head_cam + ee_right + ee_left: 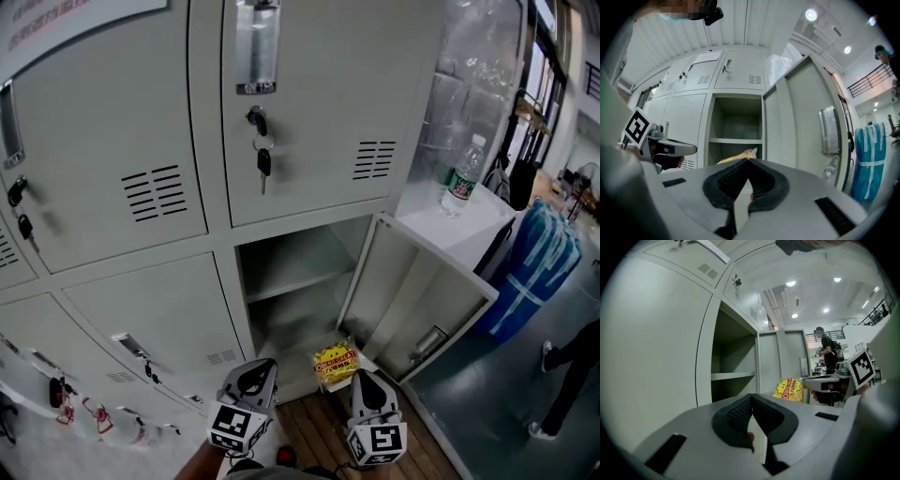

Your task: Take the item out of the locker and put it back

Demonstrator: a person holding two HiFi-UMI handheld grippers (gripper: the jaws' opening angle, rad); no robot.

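Snack packet: A yellow snack packet (336, 364) with red print hung at the mouth of the open locker compartment (298, 319). It was low down, just at the compartment's front edge, and I could not see it resting on anything.
Right gripper: My right gripper (366, 377) had its jaws pinched together on the packet's near edge. It pointed roughly level at the opening.
Left gripper: My left gripper (256, 367) sat just beside it on the left, with its jaws pressed together and nothing between them.
Step in hand: I judged the packet was in transit between the locker and the open air. I could not tell from this moment alone whether it was going out or coming back.
Next move: I judged that finishing would mean carrying the packet level through the opening, clear of the door (412, 305) swung out at the right. I would then lay it on the compartment's floor under the shelf (292, 274), part the jaws and back away.
Surface: The compartment was plain grey metal. Below the grippers lay wooden planks (314, 427).
Room: The compartment sat in a bank of grey lockers, with keys (263, 164) hanging from a lock above it. A water bottle (463, 178) stood on a white top (483, 225) to the right, and a blue wrapped bundle (539, 258) lay beyond. A person (570, 375) stood on dark flooring at the far right.
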